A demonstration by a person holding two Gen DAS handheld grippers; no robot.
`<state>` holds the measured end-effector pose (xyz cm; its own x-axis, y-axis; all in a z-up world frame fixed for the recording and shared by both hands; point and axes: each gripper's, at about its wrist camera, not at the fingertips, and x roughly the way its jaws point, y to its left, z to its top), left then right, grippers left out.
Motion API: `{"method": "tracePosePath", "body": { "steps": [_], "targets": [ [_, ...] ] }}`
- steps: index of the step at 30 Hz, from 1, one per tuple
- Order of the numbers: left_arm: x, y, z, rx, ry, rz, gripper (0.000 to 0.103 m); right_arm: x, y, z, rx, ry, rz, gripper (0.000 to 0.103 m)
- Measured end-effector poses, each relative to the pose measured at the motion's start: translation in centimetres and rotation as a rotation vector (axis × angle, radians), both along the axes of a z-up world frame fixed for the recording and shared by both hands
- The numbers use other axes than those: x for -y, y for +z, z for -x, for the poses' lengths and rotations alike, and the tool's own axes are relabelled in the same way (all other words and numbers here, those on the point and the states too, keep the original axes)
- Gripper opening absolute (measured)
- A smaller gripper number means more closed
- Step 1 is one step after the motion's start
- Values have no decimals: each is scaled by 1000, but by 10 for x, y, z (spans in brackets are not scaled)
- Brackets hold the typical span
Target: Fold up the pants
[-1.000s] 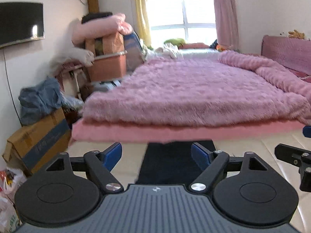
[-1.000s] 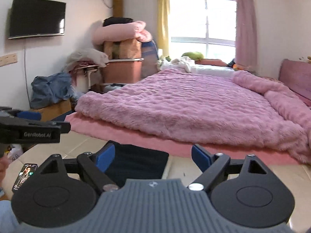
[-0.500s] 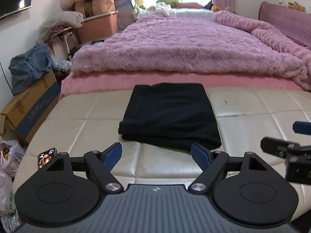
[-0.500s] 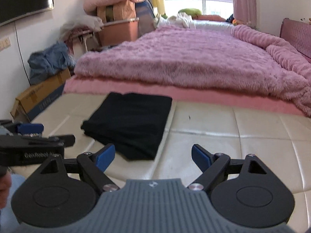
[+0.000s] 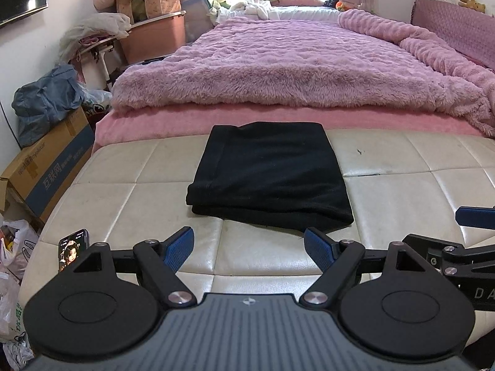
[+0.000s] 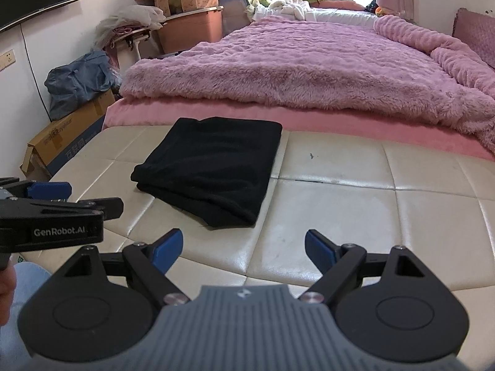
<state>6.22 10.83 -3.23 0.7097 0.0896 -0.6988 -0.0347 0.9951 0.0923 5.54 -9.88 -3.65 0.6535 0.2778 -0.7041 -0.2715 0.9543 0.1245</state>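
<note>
Leftmost, a cardboard box (image 5: 49,167) with blue printing stands on the floor at the far left, a blue-grey bundle of cloth (image 5: 43,99) piled on top of it. Next, a phone (image 5: 71,249) with a lit screen lies at the near left edge of the cream tufted bench (image 5: 402,191). Left tongs (image 5: 249,247): spread wide, holding nothing, hovering over the near part of the bench just short of the pants' near edge. Pants (image 5: 269,176): black, folded into a neat layered rectangle, lying flat on the bench left of its middle, the far edge close to the pink mattress edge (image 5: 278,117). Beyond it, a fluffy pink blanket (image 5: 294,65) covers the bed up to the window. Right tongs (image 6: 243,249): likewise spread wide and empty, hovering over bare bench to the right of and nearer than the pants, touching nothing. In the right wrist view the left tongs enter from the left edge, side on; in the left wrist view the right tongs show at the right edge. Far right, a pink headboard (image 5: 454,24) stands against the wall.
</note>
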Motion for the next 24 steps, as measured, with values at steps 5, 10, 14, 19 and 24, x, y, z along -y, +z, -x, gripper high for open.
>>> {"method": "tracePosePath", "body": {
  "steps": [5, 10, 14, 19, 24],
  "targets": [
    [0, 0, 0, -2, -1, -1, 95, 1, 1, -1, 1, -8, -3, 82],
    [1, 1, -1, 0, -1, -1, 94, 1, 0, -2, -1, -5, -1, 82],
    [1, 2, -2, 4, -4, -4, 94, 1, 1, -2, 2, -5, -3, 82],
    [0, 4, -2, 11, -5, -6, 94, 3, 1, -1, 7, -10, -7, 82],
    [-1, 5, -1, 16, -5, -6, 94, 3, 2, -2, 11, -15, -9, 82]
  ]
}}
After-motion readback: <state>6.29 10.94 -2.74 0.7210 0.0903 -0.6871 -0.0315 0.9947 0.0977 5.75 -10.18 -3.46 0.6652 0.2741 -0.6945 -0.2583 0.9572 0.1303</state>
